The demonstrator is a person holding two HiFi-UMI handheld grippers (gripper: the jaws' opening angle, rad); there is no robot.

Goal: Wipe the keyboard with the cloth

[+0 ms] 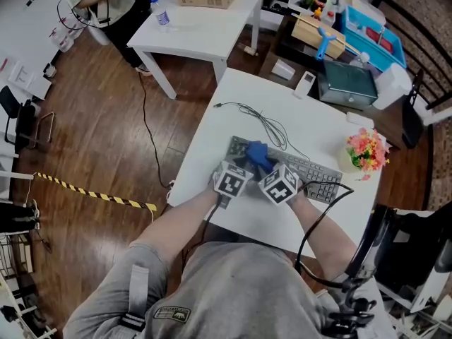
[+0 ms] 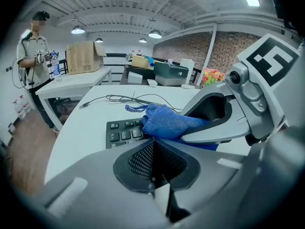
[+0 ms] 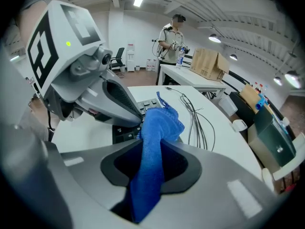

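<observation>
The right gripper clamped the cloth, pressing it onto the keyboard at frame centre for wiping. The left gripper was closed and empty.

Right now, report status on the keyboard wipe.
Right gripper shut on blue cloth, cloth on left end of keyboard. Left gripper shut, empty, alongside. Loose cable beyond the keys, not blocking.

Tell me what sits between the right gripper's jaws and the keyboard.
The blue cloth. The right gripper is clamped on it, and its bunched end lies over the keyboard. The right gripper view shows this best.
</observation>
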